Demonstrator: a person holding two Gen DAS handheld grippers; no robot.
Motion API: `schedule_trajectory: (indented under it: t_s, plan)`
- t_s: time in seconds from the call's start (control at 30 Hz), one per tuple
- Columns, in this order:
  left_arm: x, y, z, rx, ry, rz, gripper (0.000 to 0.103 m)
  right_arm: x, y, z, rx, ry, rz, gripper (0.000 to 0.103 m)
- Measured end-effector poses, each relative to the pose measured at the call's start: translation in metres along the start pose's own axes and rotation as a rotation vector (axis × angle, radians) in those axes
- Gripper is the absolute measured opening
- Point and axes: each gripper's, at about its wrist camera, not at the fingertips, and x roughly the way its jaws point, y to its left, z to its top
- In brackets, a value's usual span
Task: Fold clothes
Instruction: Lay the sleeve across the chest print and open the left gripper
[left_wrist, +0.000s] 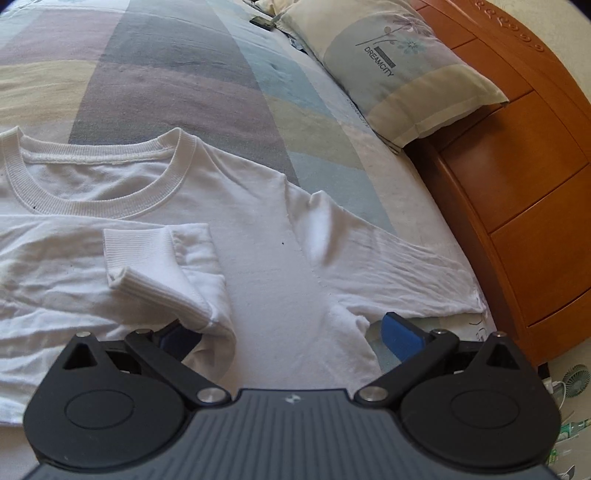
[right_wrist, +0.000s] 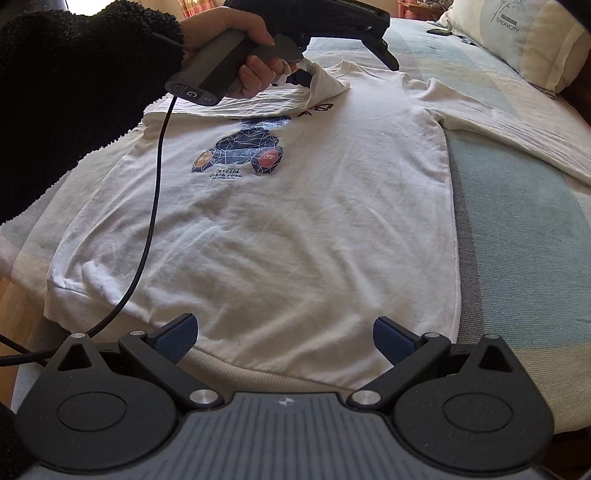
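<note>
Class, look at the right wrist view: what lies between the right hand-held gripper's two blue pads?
The white sweatshirt's ribbed hem lies between the right hand-held gripper's open pads, seen in the right wrist view.

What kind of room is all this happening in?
Most likely a bedroom in a home. The white sweatshirt is spread on a bed with a striped sheet, a pillow lies near the top, and a wooden headboard curves behind it.

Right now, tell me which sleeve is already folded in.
The sleeve under the left gripper, cuff lying across the chest; the other sleeve stretches toward the headboard.
</note>
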Motion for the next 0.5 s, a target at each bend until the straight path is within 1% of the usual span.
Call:
schedule_trajectory:
  t_s: [0.1, 0.17, 0.23, 0.27, 0.33, 0.4, 0.5]
  plan:
    - [-0.011, 0.02, 0.0, -0.095, -0.06, 0.002, 0.102, 0.0, -0.001, 0.001, 0.005, -0.005, 0.004, 0.103]
    - [-0.011, 0.035, 0.003, -0.184, -0.071, 0.003, 0.102, 0.001, 0.0, 0.001, 0.004, -0.005, 0.004, 0.103]
    - [-0.008, 0.041, 0.007, -0.221, -0.088, 0.008, 0.102, 0.001, 0.001, 0.001, 0.003, -0.005, 0.003, 0.103]
    - [-0.007, 0.04, 0.009, -0.224, -0.101, 0.014, 0.102, 0.001, 0.001, 0.001, 0.003, -0.005, 0.001, 0.103]
    - [-0.005, 0.03, 0.013, -0.196, -0.132, 0.003, 0.102, 0.0, 0.001, 0.001, 0.002, -0.003, -0.002, 0.103]
    - [-0.002, 0.017, 0.017, -0.166, -0.141, -0.032, 0.102, 0.0, 0.001, 0.001, 0.001, 0.0, -0.011, 0.103]
    - [0.001, -0.007, 0.021, -0.101, -0.13, -0.094, 0.102, -0.001, 0.0, 0.001, 0.002, 0.003, -0.02, 0.103]
